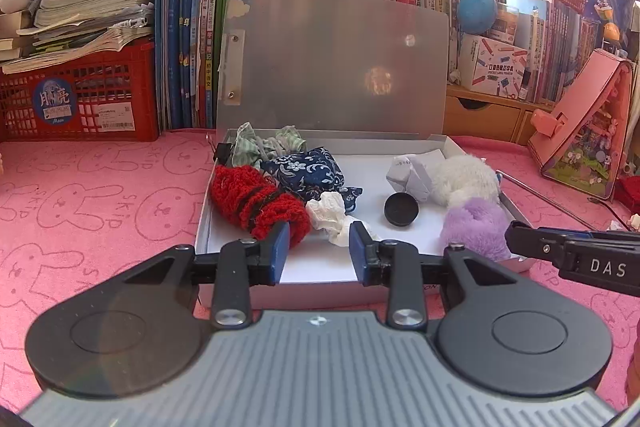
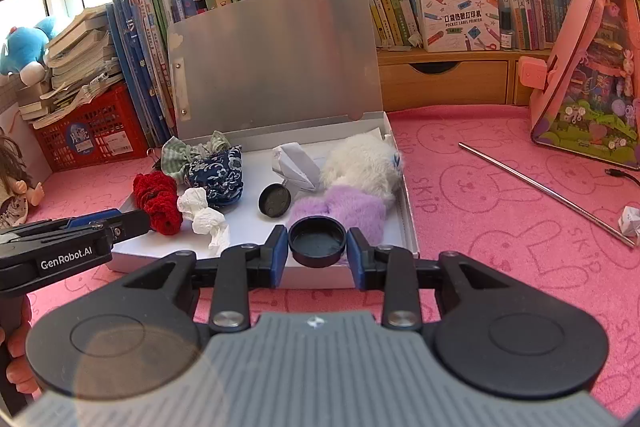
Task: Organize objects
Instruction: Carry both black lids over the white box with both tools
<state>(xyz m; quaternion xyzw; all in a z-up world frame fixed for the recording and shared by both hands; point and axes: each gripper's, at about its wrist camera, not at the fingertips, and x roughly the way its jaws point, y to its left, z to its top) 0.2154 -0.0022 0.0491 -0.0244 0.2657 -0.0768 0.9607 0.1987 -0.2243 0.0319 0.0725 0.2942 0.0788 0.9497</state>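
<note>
1. Two black caps matter here: one is clamped between the pads of the right gripper [image 2: 317, 246], held over the near edge of the box [image 2: 412, 227]; the other cap [image 2: 274, 202] lies flat on the box floor, just behind the held one.
2. The held cap [image 2: 317, 242] looks light, stiff and smooth, so it could slip. The pads press on opposite sides of its rim, which seems the sound place to hold it.
3. The left gripper [image 1: 319, 247] stands with its pads apart and nothing between them, at the near edge of the box beside the red knit piece [image 1: 256, 201] and the crumpled tissue [image 1: 330, 215].
4. Soft goods fill the box: a blue patterned pouch [image 1: 310, 171], a white fluffy piece [image 1: 464, 179], a purple fluffy piece [image 1: 476, 223] and folded paper [image 1: 412, 171]. All would squash easily and weigh little, by the look of them.
5. Open floor in the box lies around the loose cap and toward the near edge.
6. The raised lid [image 1: 332, 67] walls off the far side; the low rim could catch a cap. A metal rod [image 2: 540, 187] lies on the pink cloth right of the box.
</note>
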